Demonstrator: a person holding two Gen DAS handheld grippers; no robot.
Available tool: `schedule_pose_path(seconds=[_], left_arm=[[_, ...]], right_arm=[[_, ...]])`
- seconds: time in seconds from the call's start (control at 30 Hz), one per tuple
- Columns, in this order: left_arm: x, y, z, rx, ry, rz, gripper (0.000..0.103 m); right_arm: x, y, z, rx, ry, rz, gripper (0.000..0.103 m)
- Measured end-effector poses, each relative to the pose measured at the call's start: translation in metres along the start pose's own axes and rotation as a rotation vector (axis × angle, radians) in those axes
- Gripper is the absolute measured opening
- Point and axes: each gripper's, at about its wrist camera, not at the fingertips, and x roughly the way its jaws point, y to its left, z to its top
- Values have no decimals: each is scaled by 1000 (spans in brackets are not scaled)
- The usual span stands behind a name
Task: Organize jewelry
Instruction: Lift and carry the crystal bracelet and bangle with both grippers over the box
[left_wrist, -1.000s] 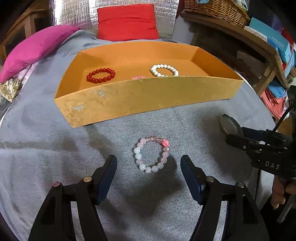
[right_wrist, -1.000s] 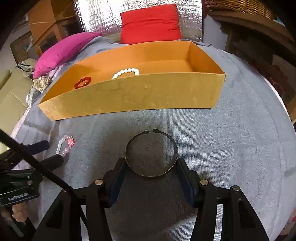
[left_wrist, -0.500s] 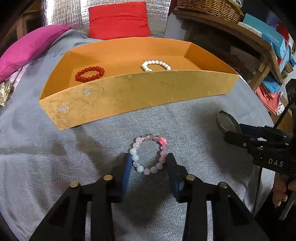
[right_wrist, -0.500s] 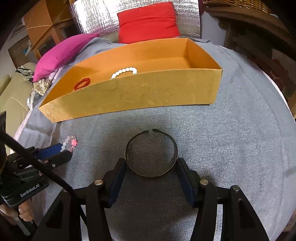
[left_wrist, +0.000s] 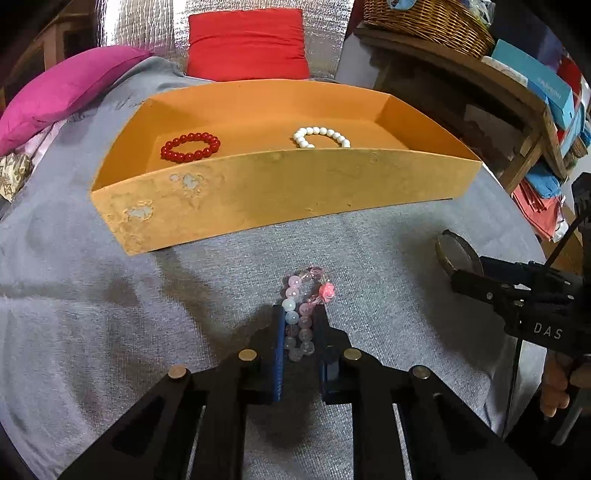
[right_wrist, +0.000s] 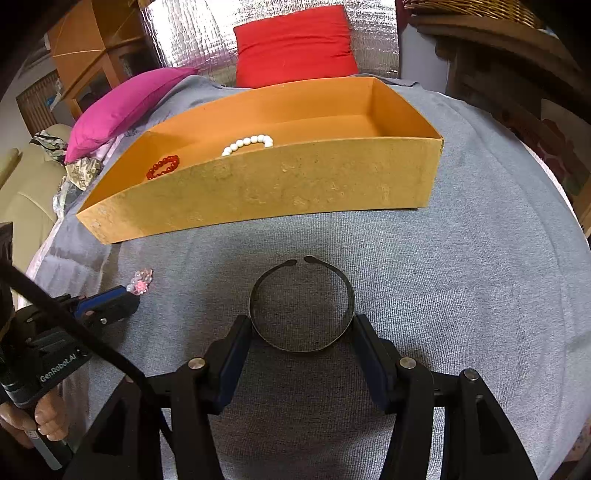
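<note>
Bracelets are already half sorted, by my reckoning; the red bead bracelet (left_wrist: 190, 147) and the white bead bracelet (left_wrist: 320, 136) lie well apart on the floor of the orange box (left_wrist: 280, 192), which sits on the grey cloth (left_wrist: 74, 314) ahead of both my tongs; two pieces are still outside it; my left gripper (left_wrist: 300, 332) is closing on the pink bead bracelet (left_wrist: 302, 314), which lies on the cloth just short of the box's front wall, its loop squeezed narrow between the pads with the far beads poking out beyond the tips; I judge that one is about ready to lift; my right gripper (right_wrist: 302, 343) stands half wide around the near curve of the dark metal cuff bangle (right_wrist: 301, 345), its pads just at the bangle's sides, though I cannot tell whether they press it; it rests flat on the cloth, gap toward the box; both pieces still need carrying over the wall
</note>
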Motion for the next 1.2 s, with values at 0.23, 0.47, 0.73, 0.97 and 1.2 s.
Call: schedule_pose_path(seconds=[0.23, 0.47, 0.73, 0.97, 1.2], left_arm=[[-11, 1, -1, 6, -24, -3, 15], [-33, 0, -1, 20, -74, -3, 15], [-54, -5, 3, 32, -133, 10, 15], [-84, -9, 12, 37, -241, -21, 15], [-99, -9, 20, 29, -331, 23, 15]], right_arm=[[-5, -3, -1, 20, -9, 18, 59], [-14, -10, -2, 37, -35, 28, 59], [-33, -22, 0, 65, -105, 59, 59], [-64, -19, 4, 49, -239, 112, 59], [-89, -12, 7, 41, -383, 136, 59]])
